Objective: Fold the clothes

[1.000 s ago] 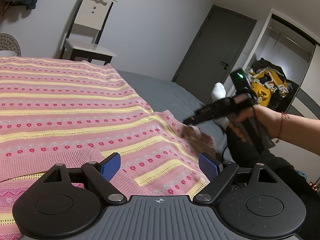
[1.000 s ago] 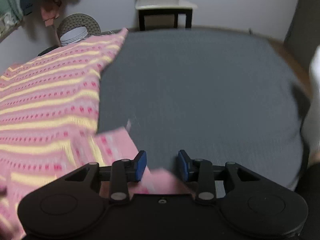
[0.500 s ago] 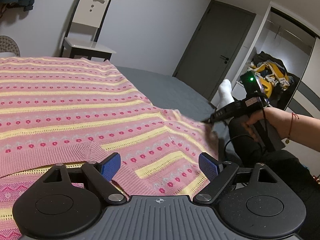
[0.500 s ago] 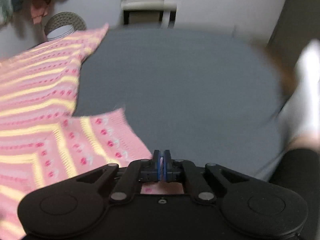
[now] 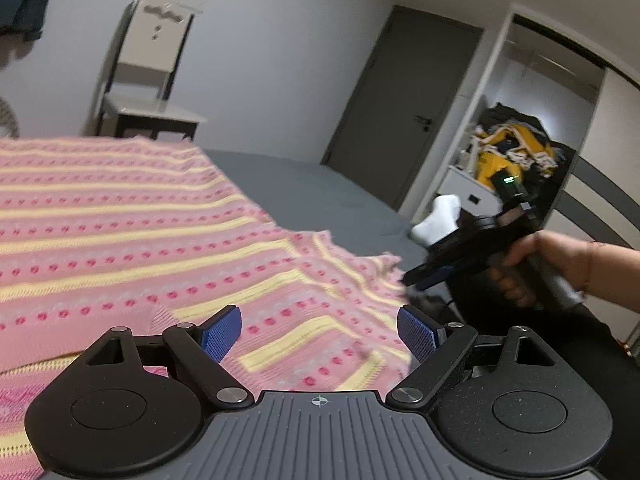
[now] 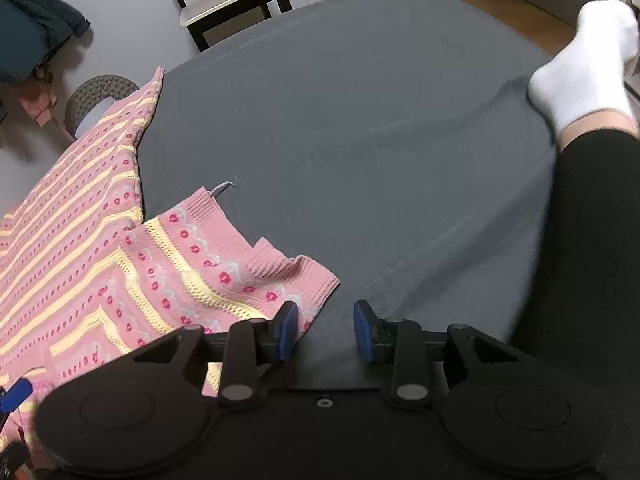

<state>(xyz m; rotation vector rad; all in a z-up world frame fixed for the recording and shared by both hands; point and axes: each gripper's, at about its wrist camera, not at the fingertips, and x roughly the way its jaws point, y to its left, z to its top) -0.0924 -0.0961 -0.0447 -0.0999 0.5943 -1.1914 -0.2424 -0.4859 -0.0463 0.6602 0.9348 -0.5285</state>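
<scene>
A pink knit sweater (image 5: 140,232) with yellow stripes and red dots lies spread on a grey bed (image 5: 304,192). My left gripper (image 5: 320,332) is open just above the sweater near its hem, holding nothing. In the right wrist view the sweater (image 6: 100,248) lies at the left, its sleeve cuff (image 6: 296,276) resting flat on the bed (image 6: 380,120). My right gripper (image 6: 326,330) is open just past the cuff, nothing between its fingers. In the left wrist view the right gripper (image 5: 430,276), held in a hand, sits at the sleeve's end.
A chair (image 5: 152,92) stands past the bed's far side, also in the right wrist view as the chair (image 6: 232,4). The person's leg in black with a white sock (image 6: 588,64) lies on the bed at right. A door (image 5: 400,104) and a closet with piled clothes (image 5: 508,152) are beyond.
My right gripper was shut on the sleeve cuff half a second ago; it has opened and the cuff now lies on the bed. The left gripper has stayed open over the sweater.
</scene>
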